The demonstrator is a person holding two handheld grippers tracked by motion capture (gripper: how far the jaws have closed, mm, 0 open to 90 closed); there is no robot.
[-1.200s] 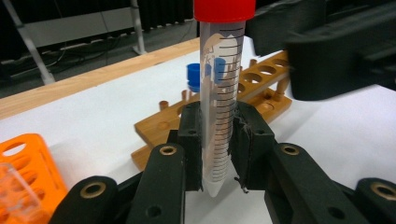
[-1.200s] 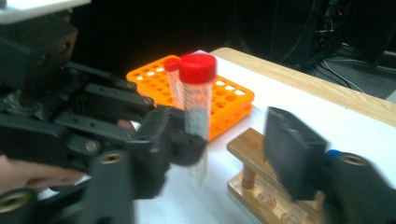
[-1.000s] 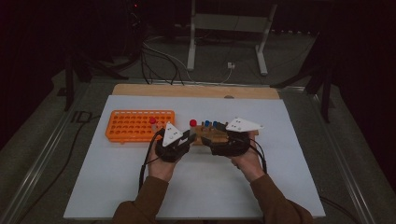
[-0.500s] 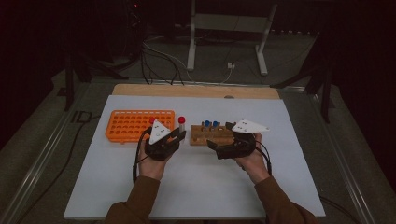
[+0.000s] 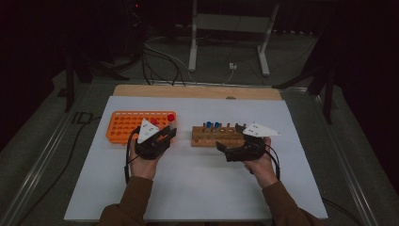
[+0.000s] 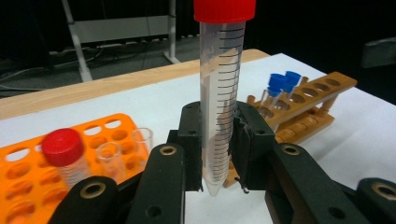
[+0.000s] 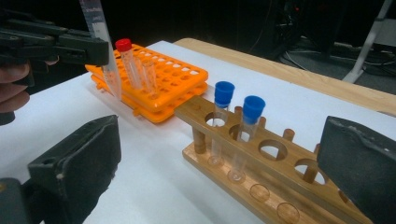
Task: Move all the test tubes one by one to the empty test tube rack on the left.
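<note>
My left gripper (image 6: 217, 144) is shut on a clear, graduated tube with a red cap (image 6: 219, 93), held upright by its lower part. In the high view this gripper (image 5: 171, 133) and the tube (image 5: 171, 117) stand at the right end of the orange rack (image 5: 124, 127). Another red-capped tube (image 6: 63, 149) stands in that rack beside two uncapped ones. My right gripper (image 7: 219, 168) has just been opening and is open wide with nothing between its pads. It faces the wooden rack (image 7: 261, 168), which holds two blue-capped tubes (image 7: 224, 93).
Both racks sit on a white mat (image 5: 197, 188) over the table. Several holes of the wooden rack (image 5: 216, 137) are free to the right of the blue caps. A strip of wooden board (image 5: 197, 92) lies along the far edge, with cables and a stand on the floor beyond.
The two grippers were close together at the red-capped tube. The left one has carried the tube left to the orange rack. The right one has opened and drawn back to the right.
</note>
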